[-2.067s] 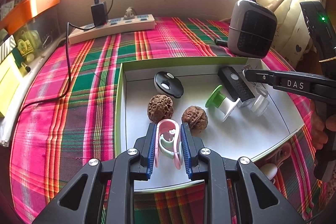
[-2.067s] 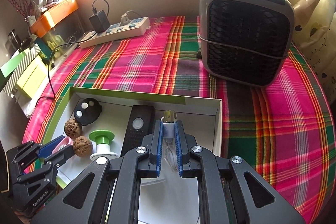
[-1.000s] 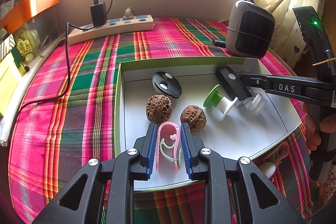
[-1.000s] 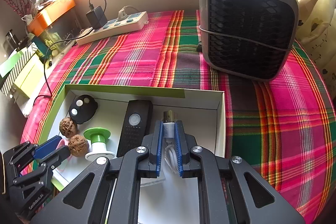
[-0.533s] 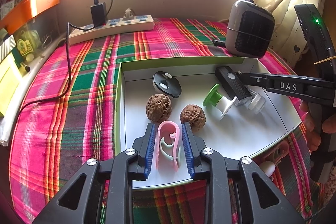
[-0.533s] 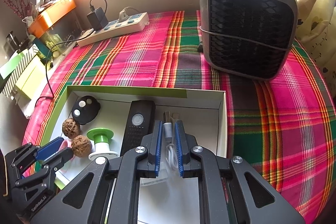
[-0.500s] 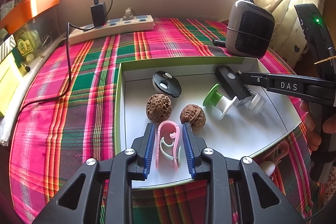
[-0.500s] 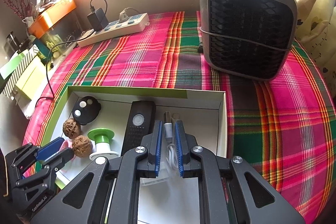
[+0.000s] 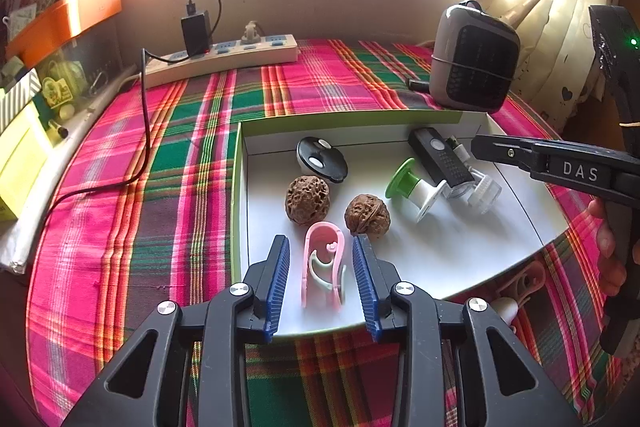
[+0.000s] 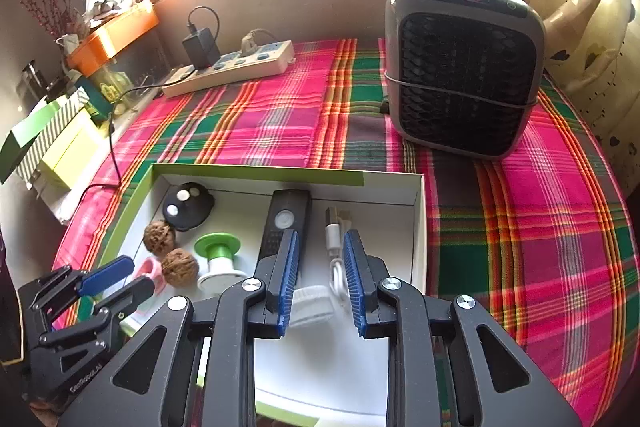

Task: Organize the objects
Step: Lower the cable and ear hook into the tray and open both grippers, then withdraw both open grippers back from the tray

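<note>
A white box with a green rim (image 9: 239, 187) lies on the plaid cloth. In it, a pink clip (image 9: 323, 267) rests flat between the pads of my left gripper (image 9: 320, 241). Those jaws are opening and stand clear of the clip. In the right wrist view, a white USB cable (image 10: 334, 227) lies on the floor of the box (image 10: 418, 211) between the fingers of my right gripper (image 10: 320, 235). Its jaws are opening too, and the pads no longer press on the cable. Two walnuts (image 9: 307, 200), a round black remote (image 9: 321, 159), a slim black remote (image 9: 440, 157) and a green spool (image 9: 412, 187) share the box.
A grey heater (image 10: 464, 67) stands behind the box at the right. A power strip (image 9: 224, 57) with a black cord runs along the back left. A pink item (image 9: 520, 283) lies on the cloth by the box's near right edge. Boxes and an orange tray (image 10: 116, 31) line the left.
Both grippers' jaws have parted. The pink clip and the white cable, gripped a second ago, now lie released on the box floor. Neither hand has shifted much.
</note>
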`<state>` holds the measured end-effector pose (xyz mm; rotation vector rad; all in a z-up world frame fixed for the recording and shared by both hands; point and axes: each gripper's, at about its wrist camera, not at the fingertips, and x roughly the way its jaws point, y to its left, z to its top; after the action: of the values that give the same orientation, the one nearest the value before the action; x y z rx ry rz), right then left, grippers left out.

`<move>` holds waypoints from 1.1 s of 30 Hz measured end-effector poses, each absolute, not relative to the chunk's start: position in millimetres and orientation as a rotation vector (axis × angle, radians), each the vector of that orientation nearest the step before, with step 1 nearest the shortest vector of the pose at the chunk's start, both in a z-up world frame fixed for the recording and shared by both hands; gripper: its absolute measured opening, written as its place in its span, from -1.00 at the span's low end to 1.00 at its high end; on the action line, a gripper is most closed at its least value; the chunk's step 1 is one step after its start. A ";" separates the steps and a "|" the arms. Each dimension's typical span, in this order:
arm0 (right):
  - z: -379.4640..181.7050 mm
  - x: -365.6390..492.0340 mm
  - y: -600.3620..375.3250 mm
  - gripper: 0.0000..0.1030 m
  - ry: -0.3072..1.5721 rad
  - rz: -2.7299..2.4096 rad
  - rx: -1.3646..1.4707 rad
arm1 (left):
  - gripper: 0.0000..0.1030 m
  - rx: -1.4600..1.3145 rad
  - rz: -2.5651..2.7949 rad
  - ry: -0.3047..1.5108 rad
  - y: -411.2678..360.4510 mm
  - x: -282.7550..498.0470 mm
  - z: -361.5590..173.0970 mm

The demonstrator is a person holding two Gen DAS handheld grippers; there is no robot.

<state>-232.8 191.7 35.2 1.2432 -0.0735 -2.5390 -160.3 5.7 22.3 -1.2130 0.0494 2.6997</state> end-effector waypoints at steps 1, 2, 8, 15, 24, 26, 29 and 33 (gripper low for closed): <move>36.5 -230.4 191.6 -0.52 -0.069 -2.541 1.236 | -0.39 -1.211 2.705 0.054 5.7 -158.7 23.2; 37.9 -227.6 191.3 -0.52 -0.064 -2.545 1.228 | -0.39 -1.207 2.710 0.055 5.5 -156.7 24.4; 45.5 -209.9 192.7 -0.42 -0.064 -2.553 1.183 | -0.38 -1.174 2.732 0.069 4.6 -145.5 31.7; 49.3 -187.3 193.4 -0.40 -0.047 -2.565 1.152 | -0.38 -1.147 2.735 0.047 1.8 -134.0 38.3; 51.1 -155.8 198.2 -0.35 -0.012 -2.600 1.109 | -0.38 -1.110 2.731 0.016 1.2 -116.2 45.5; 48.7 -150.6 199.9 -0.32 -0.005 -2.601 1.113 | -0.38 -1.102 2.719 0.015 3.8 -112.1 46.4; 45.9 -141.8 204.1 -0.32 -0.017 -2.605 1.115 | -0.38 -1.091 2.685 0.013 9.9 -106.5 46.0; 41.5 -134.4 211.0 -0.31 -0.047 -2.607 1.129 | -0.38 -1.099 2.608 0.020 22.7 -102.0 40.2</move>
<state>-134.4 211.0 41.5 1.1293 -0.0468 -2.6069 -102.0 22.7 40.2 -1.0988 0.0204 2.6084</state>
